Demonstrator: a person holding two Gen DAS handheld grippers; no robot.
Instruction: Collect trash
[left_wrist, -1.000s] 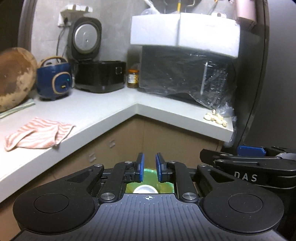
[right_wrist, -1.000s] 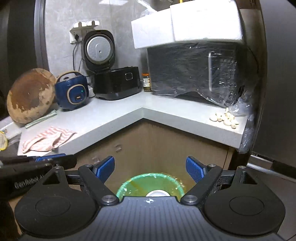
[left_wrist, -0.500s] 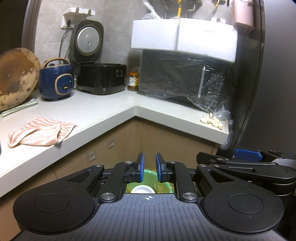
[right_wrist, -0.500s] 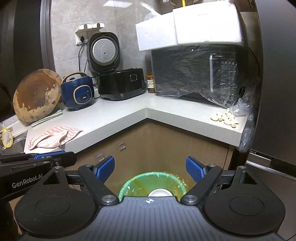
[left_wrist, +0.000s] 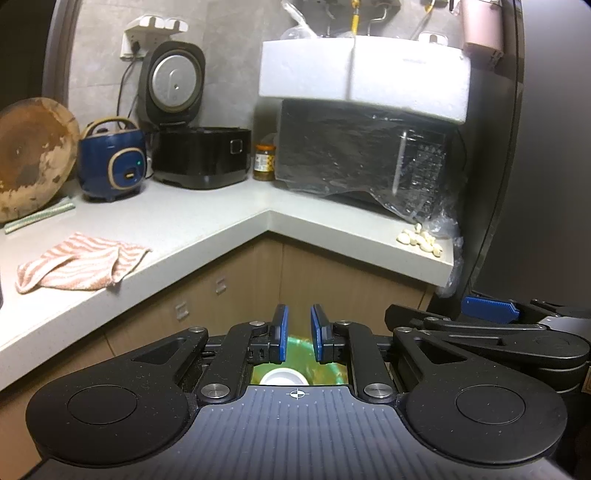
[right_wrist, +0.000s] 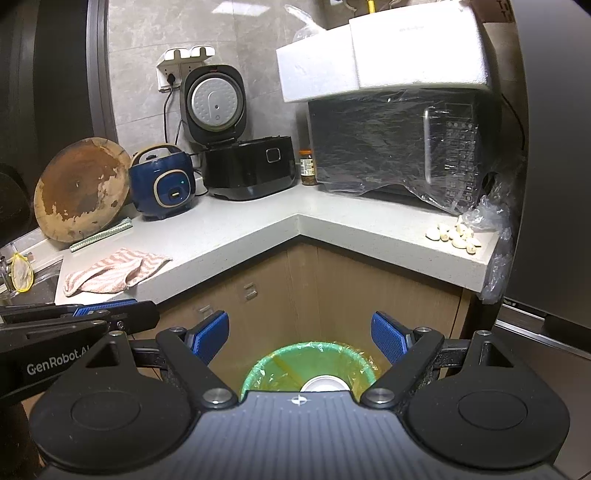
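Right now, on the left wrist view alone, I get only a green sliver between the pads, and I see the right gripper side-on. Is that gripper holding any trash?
Observer: No. The right wrist view shows the right gripper with its jaws wide apart and nothing between them.
Operator: And the green sliver?
Observer: It is a trash bin with a green liner. Most of its round rim shows just ahead of that gripper, in front of the corner cabinets.
Operator: Is there anything past the striped cloth, off my left edge?
Observer: Yes, a small yellow-rimmed net sits beyond the counter's left end. I cannot tell what it rests on.
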